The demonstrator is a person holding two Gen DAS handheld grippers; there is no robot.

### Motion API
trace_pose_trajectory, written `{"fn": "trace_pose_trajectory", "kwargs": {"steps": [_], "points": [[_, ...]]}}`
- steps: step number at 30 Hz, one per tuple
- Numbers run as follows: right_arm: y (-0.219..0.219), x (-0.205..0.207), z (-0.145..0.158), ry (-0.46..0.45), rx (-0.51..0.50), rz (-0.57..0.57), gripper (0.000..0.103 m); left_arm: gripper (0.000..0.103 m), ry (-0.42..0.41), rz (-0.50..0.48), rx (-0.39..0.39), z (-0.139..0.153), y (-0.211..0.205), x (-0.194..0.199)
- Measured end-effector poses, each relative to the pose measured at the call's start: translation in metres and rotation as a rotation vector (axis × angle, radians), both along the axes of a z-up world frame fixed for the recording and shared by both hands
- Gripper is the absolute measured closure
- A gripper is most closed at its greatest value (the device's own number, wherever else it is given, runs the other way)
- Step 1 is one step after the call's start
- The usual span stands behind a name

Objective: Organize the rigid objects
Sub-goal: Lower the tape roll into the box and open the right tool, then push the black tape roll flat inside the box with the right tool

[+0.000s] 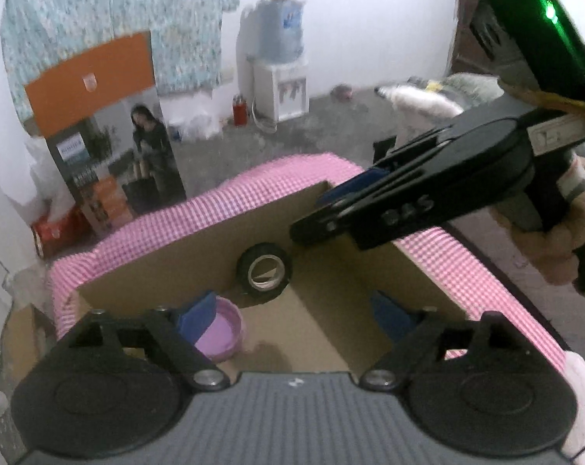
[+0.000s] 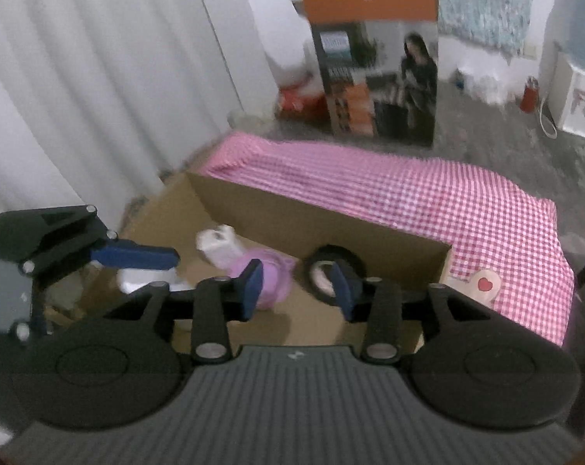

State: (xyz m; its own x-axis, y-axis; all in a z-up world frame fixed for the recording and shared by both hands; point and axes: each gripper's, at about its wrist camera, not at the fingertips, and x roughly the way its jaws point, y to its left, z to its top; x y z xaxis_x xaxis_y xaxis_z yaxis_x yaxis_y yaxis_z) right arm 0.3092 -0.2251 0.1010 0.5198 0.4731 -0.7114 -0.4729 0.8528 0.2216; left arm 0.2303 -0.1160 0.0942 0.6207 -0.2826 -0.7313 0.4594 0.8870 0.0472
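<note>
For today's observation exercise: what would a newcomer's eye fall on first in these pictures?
The open cardboard box on the pink checked cloth, then the black tape roll leaning against its inner wall beside a purple bowl. Both claws, left and right, stand open above it.

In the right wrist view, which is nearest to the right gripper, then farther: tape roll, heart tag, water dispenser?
1. Tape roll: in the box, at the right gripper.
2. Heart tag: right, on the checked cloth.
3. Water dispenser: far right, at the wall.
</note>
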Motion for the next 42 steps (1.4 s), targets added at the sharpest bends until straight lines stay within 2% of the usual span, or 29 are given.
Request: {"fn": "trace_pose_trajectory", "kwargs": {"steps": [3,7,11,14,19,23,29,34,37,42], "points": [[-0.005,-0.026,0.016,-0.036,0.011,-0.006,0.062,0.014,-0.037,0.008,-0.026,0.009,0.016,-0.032],[0.0,-0.036,0.022,-0.028,-0.003,-0.011,0.062,0.013,-0.081,0.047,-0.076,0.014,0.041,-0.073],[0.022,-0.019,0.003,0.054,-0.018,-0.01,0.062,0.011,-0.094,0.105,-0.149,0.005,0.069,-0.105],[0.044,0.003,-0.015,0.088,-0.063,-0.018,0.061,0.011,-0.084,0.149,-0.168,-0.009,0.09,-0.122],[0.077,0.045,-0.055,0.148,-0.173,-0.029,0.061,0.011,-0.047,0.21,-0.212,-0.036,0.121,-0.131],[0.095,0.071,-0.092,0.225,-0.244,-0.02,0.057,0.011,-0.054,0.258,-0.221,-0.047,0.145,-0.136],[0.115,0.082,-0.121,0.215,-0.348,0.023,0.048,0.011,-0.037,0.322,-0.248,-0.061,0.174,-0.14],[0.119,0.086,-0.131,0.216,-0.353,0.042,0.043,0.011,-0.012,0.345,-0.269,-0.071,0.185,-0.141],[0.118,0.087,-0.134,0.216,-0.345,0.06,0.034,0.011,-0.006,0.344,-0.275,-0.074,0.187,-0.143],[0.112,0.086,-0.129,0.279,-0.279,0.049,0.031,0.011,-0.013,0.331,-0.282,-0.074,0.185,-0.148]]}}
